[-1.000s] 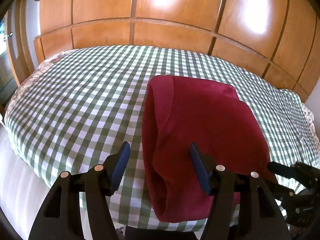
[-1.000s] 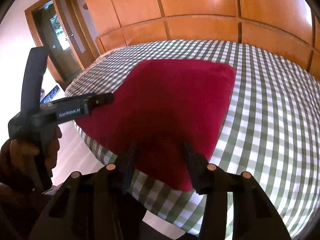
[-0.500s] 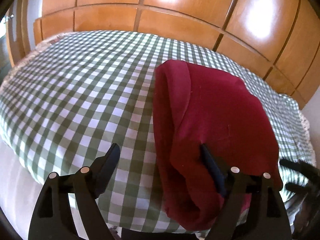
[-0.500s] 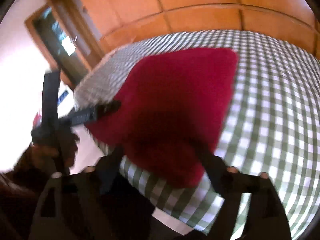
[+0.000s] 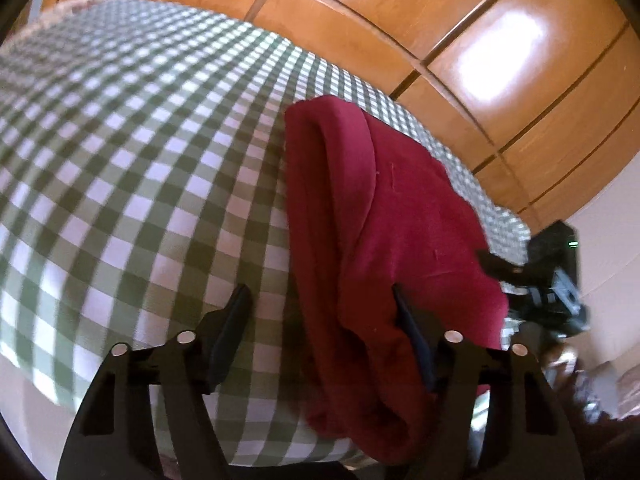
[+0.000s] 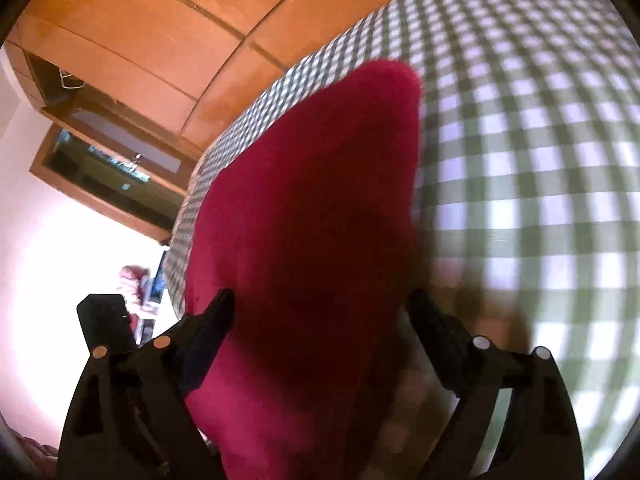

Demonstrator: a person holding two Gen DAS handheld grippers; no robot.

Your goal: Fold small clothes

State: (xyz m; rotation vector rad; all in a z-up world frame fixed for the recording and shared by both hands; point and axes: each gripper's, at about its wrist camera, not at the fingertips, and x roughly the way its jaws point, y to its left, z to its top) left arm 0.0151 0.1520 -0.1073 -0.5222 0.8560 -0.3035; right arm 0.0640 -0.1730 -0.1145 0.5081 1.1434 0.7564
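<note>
A dark red garment [image 5: 400,208] lies folded on the green-and-white checked bed cover [image 5: 140,140], its near end hanging at the bed's edge. My left gripper [image 5: 320,292] straddles the garment's thick left fold. One finger is over the checked cover and the other is against the red cloth. Its jaws are closing, and the pads do not press the cloth. In the right wrist view the red garment [image 6: 320,200] fills the gap of my right gripper [image 6: 320,296], whose jaws stand wide around its right near corner without pinching it.
Glossy wooden wardrobe panels [image 5: 480,40] stand behind the bed. The right gripper's body [image 5: 548,276] shows at the right of the left wrist view. The left one [image 6: 106,320] shows at the lower left of the right wrist view. A dark doorway [image 6: 100,168] lies beyond the checked cover [image 6: 520,140].
Both grippers have dropped closer to the garment's near edge and rolled. The right jaws have spread wide around the red cloth. The left jaws widened, then narrowed a little.
</note>
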